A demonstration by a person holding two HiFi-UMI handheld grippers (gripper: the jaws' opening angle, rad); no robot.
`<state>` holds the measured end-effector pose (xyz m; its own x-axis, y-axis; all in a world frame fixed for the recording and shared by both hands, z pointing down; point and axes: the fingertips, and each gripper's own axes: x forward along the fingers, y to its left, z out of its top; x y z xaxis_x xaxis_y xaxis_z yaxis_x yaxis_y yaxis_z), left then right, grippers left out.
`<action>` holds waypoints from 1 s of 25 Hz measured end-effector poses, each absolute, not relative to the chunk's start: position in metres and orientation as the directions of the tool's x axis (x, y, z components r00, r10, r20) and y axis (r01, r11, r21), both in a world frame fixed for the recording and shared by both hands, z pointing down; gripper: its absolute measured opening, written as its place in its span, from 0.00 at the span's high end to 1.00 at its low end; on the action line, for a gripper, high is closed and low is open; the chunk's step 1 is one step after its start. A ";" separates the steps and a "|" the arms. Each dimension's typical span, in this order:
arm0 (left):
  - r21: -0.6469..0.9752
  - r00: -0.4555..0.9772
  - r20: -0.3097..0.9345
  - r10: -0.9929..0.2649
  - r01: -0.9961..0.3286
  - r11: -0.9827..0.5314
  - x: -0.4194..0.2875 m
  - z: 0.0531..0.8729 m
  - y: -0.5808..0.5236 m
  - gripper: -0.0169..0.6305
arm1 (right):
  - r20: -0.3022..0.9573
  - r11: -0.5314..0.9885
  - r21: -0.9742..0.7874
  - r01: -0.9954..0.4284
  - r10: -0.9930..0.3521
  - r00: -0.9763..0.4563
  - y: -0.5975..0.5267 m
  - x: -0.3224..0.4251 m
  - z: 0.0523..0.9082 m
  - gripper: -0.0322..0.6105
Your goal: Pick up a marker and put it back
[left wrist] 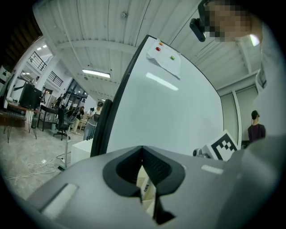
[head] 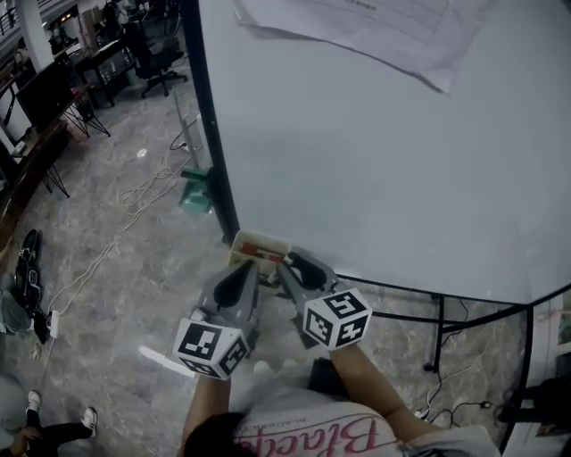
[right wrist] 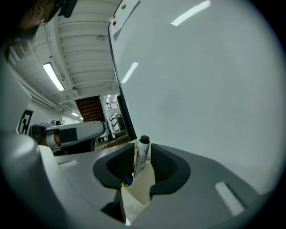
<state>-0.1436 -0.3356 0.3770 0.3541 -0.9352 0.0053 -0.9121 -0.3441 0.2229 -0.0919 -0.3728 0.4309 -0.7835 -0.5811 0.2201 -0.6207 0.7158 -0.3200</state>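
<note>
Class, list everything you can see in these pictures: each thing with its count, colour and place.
whiteboard: one, white with a black frame, fills the right of the head view
paper: white, count unclear, at the board's top
magnets: two, red and green, on the paper
holder: one, cream, at the board's lower left corner
marker: one, white with a black cap, upright in the holder
chair: one, black, far upper left
cables: several, white, on the grey floor
left gripper: one, grey, jaws together, pointing at the holder
right gripper: one, grey, jaws apart around the marker
</note>
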 end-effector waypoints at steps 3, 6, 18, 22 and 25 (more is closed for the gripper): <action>0.246 0.364 0.016 -0.931 -0.904 -0.349 -0.145 0.382 -0.336 0.97 | 0.191 0.702 -0.381 -0.602 -0.577 -0.794 -0.373 -0.094 0.428 0.83; 0.254 0.376 0.023 -0.926 -0.899 -0.358 -0.144 0.385 -0.340 0.97 | 0.172 0.715 -0.392 -0.579 -0.561 -0.810 -0.372 -0.095 0.423 0.85; 0.246 0.404 -0.047 -0.914 -0.882 -0.402 -0.141 0.356 -0.344 0.97 | 0.014 0.782 -0.254 -0.568 -0.585 -0.811 -0.358 -0.082 0.344 0.85; 0.225 0.433 -0.053 -0.900 -0.873 -0.433 -0.137 0.350 -0.345 0.98 | -0.041 0.796 -0.212 -0.567 -0.586 -0.809 -0.350 -0.076 0.317 0.85; 0.178 0.431 -0.077 -0.899 -0.881 -0.438 -0.134 0.343 -0.342 0.98 | -0.054 0.802 -0.184 -0.568 -0.585 -0.809 -0.342 -0.074 0.311 0.85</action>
<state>-0.1344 -0.3423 0.3428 0.4308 -0.8991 -0.0771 -0.8814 -0.4376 0.1778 -0.0740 -0.3424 0.3111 -0.8092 -0.5850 -0.0539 -0.5678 0.8023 -0.1840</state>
